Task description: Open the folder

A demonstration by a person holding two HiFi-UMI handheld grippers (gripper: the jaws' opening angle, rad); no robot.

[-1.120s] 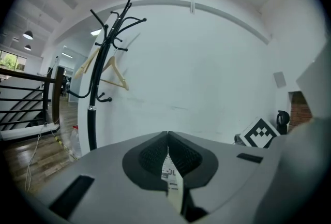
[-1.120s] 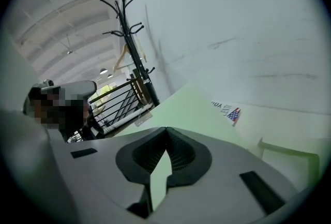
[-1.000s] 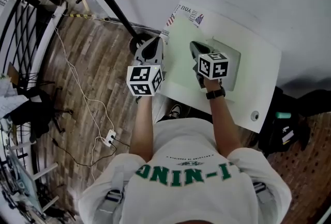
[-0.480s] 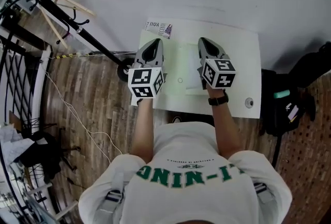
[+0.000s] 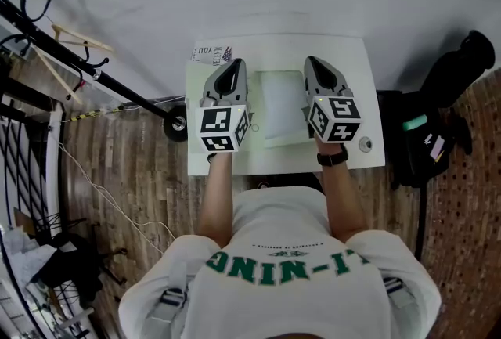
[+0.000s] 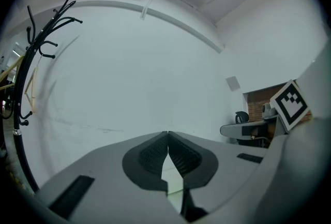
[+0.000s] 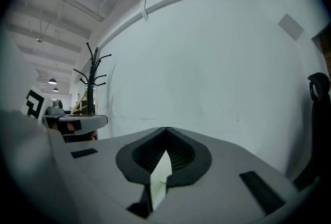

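Note:
A pale green folder [image 5: 282, 106] lies shut and flat in the middle of the small white table [image 5: 352, 71]. My left gripper [image 5: 233, 65] hovers just left of the folder, over the table, its jaws shut with nothing between them. My right gripper [image 5: 316, 63] hovers at the folder's right edge, also shut and empty. Both point level toward the white wall. In the left gripper view the pads [image 6: 155, 154] meet at the tip, with only wall beyond. In the right gripper view the pads [image 7: 181, 155] also meet at the tip.
A printed sheet [image 5: 212, 54] lies at the table's far left corner. A small round object [image 5: 365, 145] sits near the front right corner. A black coat rack [image 5: 70, 55] stands to the left, and a black bag [image 5: 438, 134] lies on the floor to the right.
Both grippers have risen and moved forward over the table. The left one was off the table's left edge; now the two flank the folder. Both stayed shut.

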